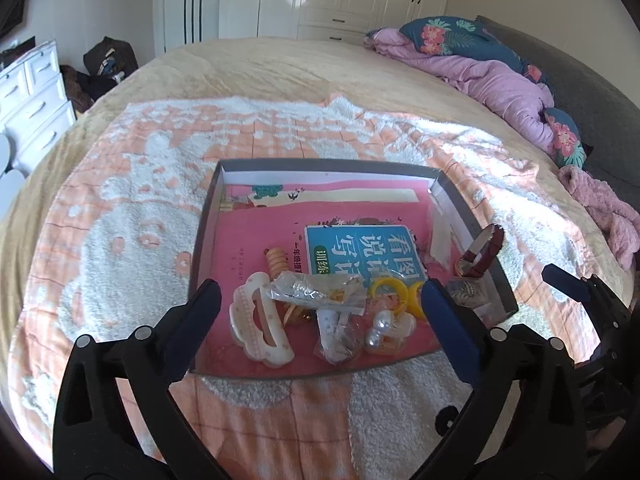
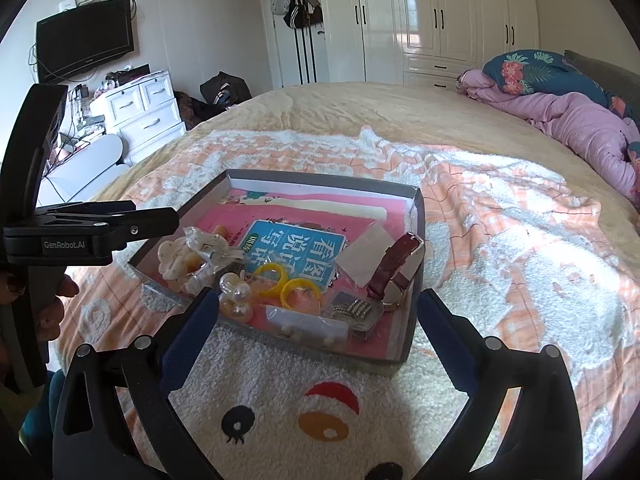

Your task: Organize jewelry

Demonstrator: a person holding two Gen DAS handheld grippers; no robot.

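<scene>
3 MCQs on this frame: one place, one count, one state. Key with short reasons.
1. Where is the watch?
A. right wall of the tray
B. on the blanket
C. beside the pillow

2. How many yellow rings?
A. one
B. two
C. four

3. The right hand-held gripper is:
A. shut on the watch
B. shut on the tray
C. open

Key: 1 A, its strap leans on that wall; 2 B, two lie side by side; 3 C, its jaws stand wide with nothing gripped.

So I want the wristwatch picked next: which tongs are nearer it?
Right. The right tongs hover open just before the wristwatch; the left tongs hover over the tray's opposite side.
</scene>
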